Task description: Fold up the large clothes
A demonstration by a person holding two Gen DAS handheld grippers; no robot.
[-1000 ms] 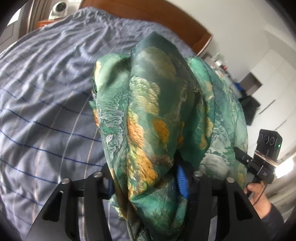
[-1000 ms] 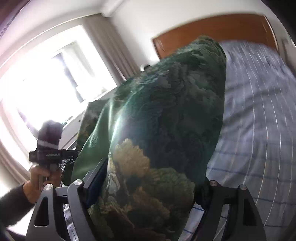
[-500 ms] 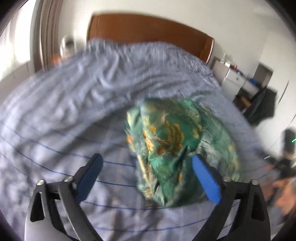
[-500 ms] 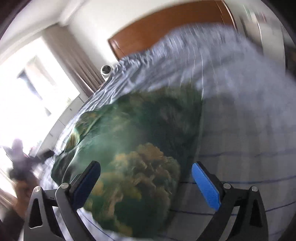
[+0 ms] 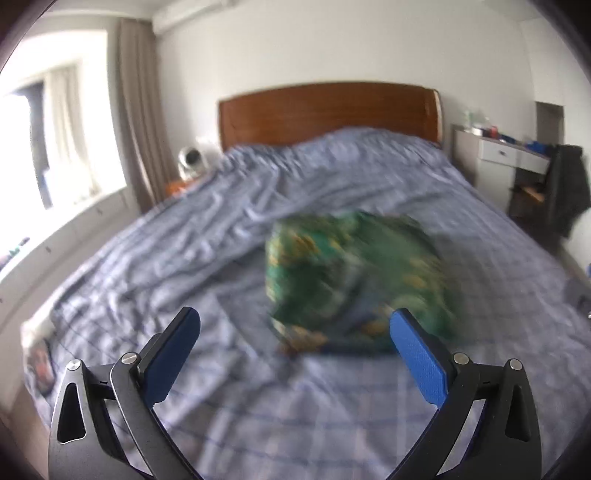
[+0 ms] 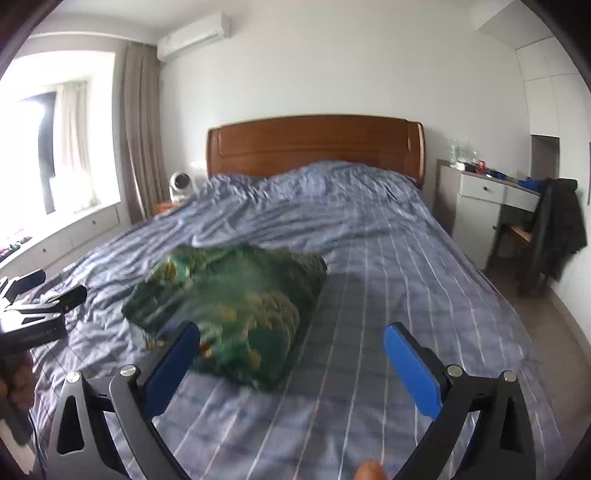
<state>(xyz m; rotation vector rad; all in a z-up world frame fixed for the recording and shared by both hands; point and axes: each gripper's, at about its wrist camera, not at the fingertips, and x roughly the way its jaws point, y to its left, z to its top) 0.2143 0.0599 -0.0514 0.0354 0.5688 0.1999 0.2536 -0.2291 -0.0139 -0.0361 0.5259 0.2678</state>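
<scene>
Left wrist view: your left gripper [image 5: 295, 325] gapes wide, holding nothing. Your right gripper [image 6: 291, 339] is spread wide too, while the green garment [image 6: 229, 310] lies bunched mid-bed on the striped bedspread [image 6: 388, 295], nearer its left edge.

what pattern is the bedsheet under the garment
Blue-grey bedsheet with thin pale and darker blue stripes forming a loose check; clearest in the right wrist view.

A home bedroom: a bed [image 6: 369, 258] with wooden headboard [image 6: 314, 146], curtained window [image 6: 55, 147] beside it, air conditioner [image 6: 194, 35] above.
</scene>
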